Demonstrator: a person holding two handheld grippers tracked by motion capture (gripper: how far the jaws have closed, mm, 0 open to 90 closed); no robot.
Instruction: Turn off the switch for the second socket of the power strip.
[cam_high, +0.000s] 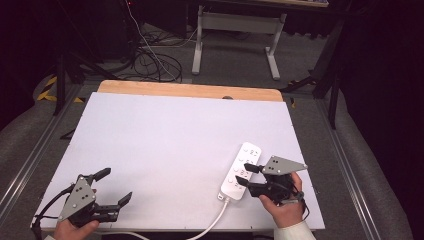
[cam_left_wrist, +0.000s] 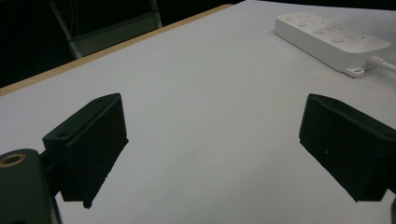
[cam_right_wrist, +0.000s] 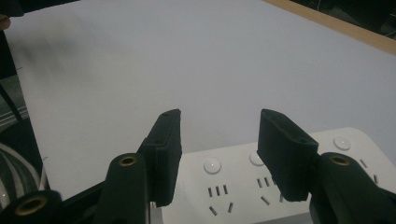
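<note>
At the near left corner of the white tabletop (cam_high: 165, 135), the left claw (cam_high: 114, 186) rested with its jaws spread wide and nothing between them. Near the right edge, the right claw (cam_high: 243, 173) hovered over the near half of the white power strip (cam_high: 240, 171), its jaws about half apart, pads clear of the strip's top face and gripping nothing. The strip lay flat, running from near to far, its white cable (cam_high: 212, 223) trailing off the near edge.
</note>
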